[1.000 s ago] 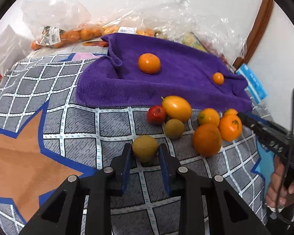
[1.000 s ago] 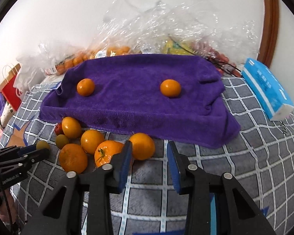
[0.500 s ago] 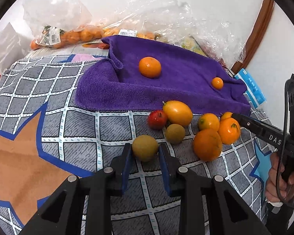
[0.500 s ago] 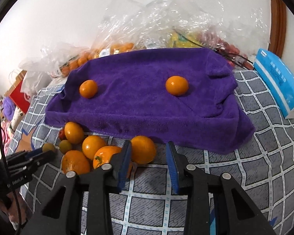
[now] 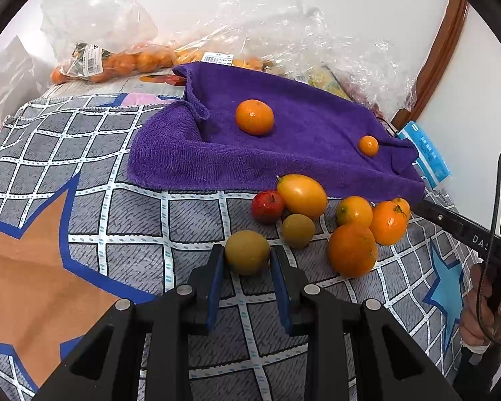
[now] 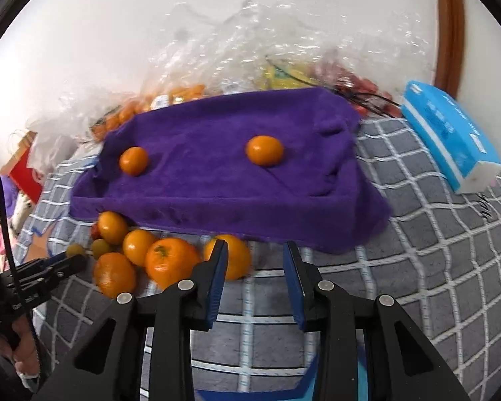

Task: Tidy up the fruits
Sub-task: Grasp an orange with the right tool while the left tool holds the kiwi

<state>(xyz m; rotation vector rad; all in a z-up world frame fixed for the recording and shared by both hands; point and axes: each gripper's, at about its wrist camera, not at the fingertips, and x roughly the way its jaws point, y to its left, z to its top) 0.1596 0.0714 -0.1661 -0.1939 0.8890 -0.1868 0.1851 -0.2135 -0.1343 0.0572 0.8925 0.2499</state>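
My left gripper is shut on a small round green-brown fruit, just above the checked mat. Beside it lie a second green fruit, a red fruit, a yellow oval fruit and several oranges. A purple towel farther back carries a large orange and a small one. My right gripper has its jaws drawn close together with nothing in the narrow gap. Its left finger partly covers an orange at the towel's front edge.
Crumpled clear plastic bags, some with oranges inside, line the wall behind the towel. A blue tissue pack lies to the right. A grey checked mat with an orange star covers the surface. A hand holds the right gripper.
The left gripper keeps the green fruit between its pads and stays put. The right gripper's view has tilted a little and blurred, and its left finger now overlaps the nearest orange.
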